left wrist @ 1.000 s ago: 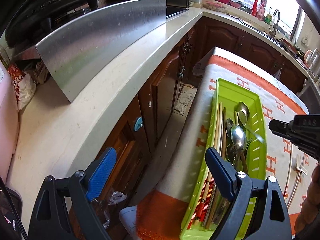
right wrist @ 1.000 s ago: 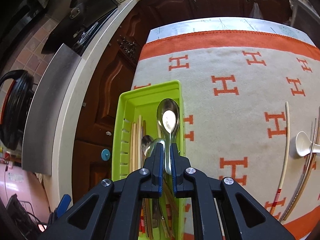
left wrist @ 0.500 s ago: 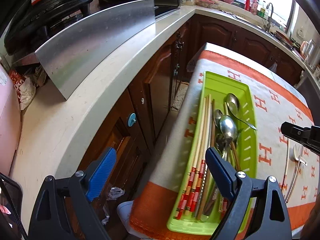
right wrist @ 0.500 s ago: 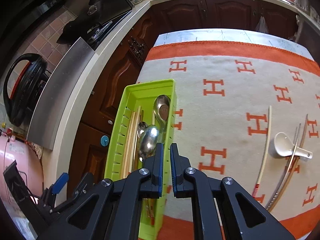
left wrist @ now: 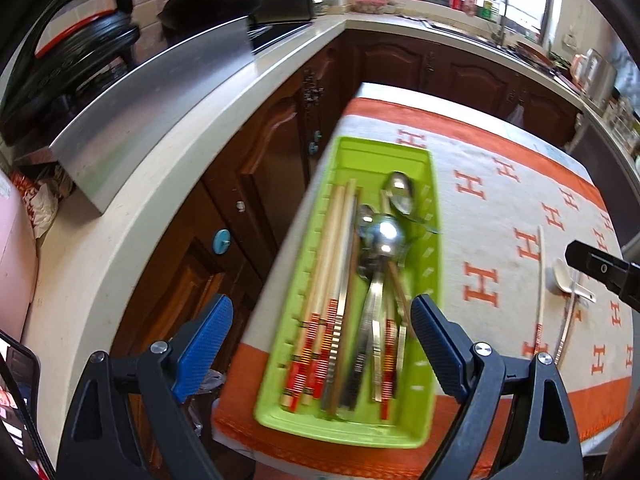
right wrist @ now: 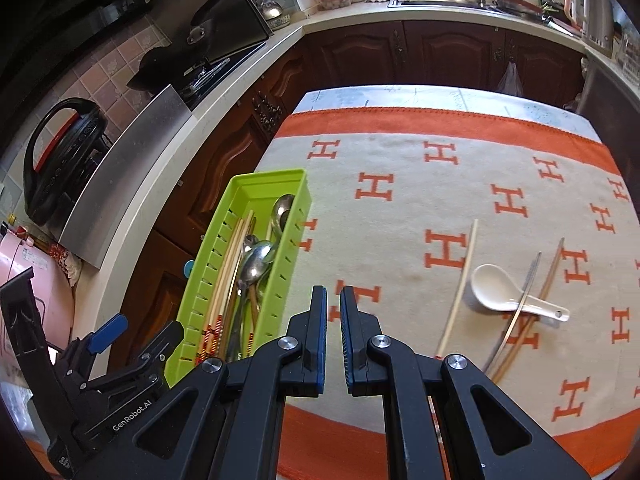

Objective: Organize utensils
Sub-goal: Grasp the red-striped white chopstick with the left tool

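Note:
A lime-green tray [left wrist: 434, 184] lies along the left edge of the orange-and-cream cloth. It holds several chopsticks [left wrist: 324, 264] and metal spoons [left wrist: 384, 232]. My left gripper [left wrist: 320, 308] hangs open above the tray's near end with nothing between its pads. My right gripper [right wrist: 333, 294] is shut and empty, over the cloth just right of the tray [right wrist: 256, 180]. Loose on the cloth to the right lie a white ceramic spoon [right wrist: 496, 284], a pale chopstick [right wrist: 460, 284], a metal chopstick [right wrist: 520, 304] and a brown one [right wrist: 538, 300].
A pale countertop [left wrist: 132, 200] runs along the left with a steel splash panel [left wrist: 152, 92], a stove and a black cooker [right wrist: 60, 152]. Dark wooden cabinets [right wrist: 440, 52] fill the gap beside the table. A sink and bottles stand at the back by the window.
The right gripper has drawn back and to the right, off the tray, and more of the loose utensils show. In the left view the tray has slid from the right to between the fingers.

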Action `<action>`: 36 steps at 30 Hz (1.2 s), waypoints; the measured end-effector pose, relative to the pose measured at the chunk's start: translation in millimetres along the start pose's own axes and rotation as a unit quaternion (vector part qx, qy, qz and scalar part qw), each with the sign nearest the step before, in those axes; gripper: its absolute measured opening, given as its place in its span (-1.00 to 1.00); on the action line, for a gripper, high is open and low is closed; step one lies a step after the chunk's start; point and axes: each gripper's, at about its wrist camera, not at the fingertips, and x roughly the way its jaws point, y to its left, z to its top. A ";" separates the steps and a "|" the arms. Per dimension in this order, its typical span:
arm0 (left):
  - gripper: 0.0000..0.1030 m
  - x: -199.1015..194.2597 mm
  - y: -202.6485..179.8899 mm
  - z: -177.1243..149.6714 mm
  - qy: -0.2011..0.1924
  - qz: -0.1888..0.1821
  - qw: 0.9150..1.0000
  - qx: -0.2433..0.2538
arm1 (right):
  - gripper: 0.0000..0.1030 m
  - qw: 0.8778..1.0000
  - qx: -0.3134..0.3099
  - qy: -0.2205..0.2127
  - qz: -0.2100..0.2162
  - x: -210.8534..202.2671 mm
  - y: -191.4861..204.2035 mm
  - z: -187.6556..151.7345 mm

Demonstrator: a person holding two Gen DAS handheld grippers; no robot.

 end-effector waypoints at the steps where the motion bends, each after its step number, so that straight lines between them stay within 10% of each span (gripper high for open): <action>1: 0.74 -1.6 -7.3 -0.9 -0.001 -0.001 1.000 0.007 | -0.86 1.000 -0.002 -0.004 -0.001 -4.0 -4.8 -1.0; 36: 0.74 -6.3 -129.8 -2.6 0.016 -0.045 0.994 0.096 | -0.86 0.997 0.054 -0.042 -0.035 -33.4 -171.7 -22.8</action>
